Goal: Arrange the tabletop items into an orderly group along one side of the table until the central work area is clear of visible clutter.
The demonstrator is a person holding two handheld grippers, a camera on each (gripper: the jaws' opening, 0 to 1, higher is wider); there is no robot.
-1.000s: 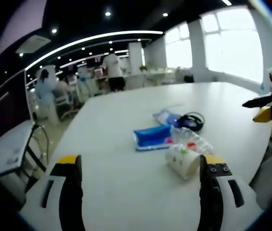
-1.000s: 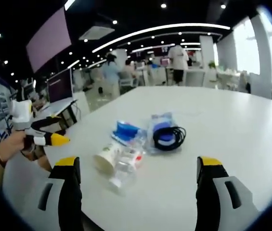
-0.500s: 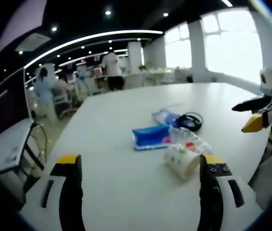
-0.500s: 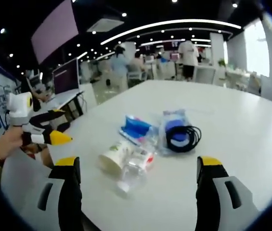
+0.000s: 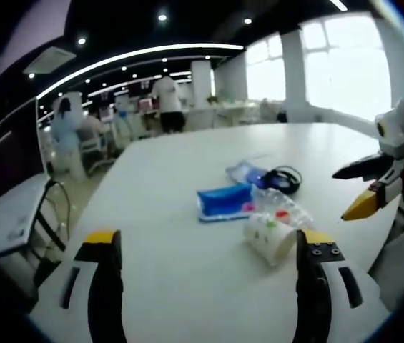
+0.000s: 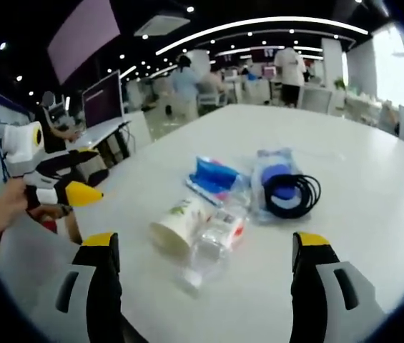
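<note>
Right gripper view shows the right gripper with jaws spread and empty short of the paper cup, lying beside the plastic bottle mid-table; the left gripper gapes too, so approach low and straddle the cup squarely

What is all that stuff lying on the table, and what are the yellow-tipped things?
Table: one, white, under everything.
Paper cup: one, white with a coloured print, on its side, nearest the right gripper's camera.
Plastic bottle: one, clear with a red label, lying beside the cup.
Blue packet: one, behind the cup and bottle.
Black cable: one coil, resting on a clear bag with something blue inside.
People: several, far back among desks.
Left gripper: one, yellow-tipped, held in a hand at the table's edge, open.
Right gripper: one, yellow-tipped, open.
</note>
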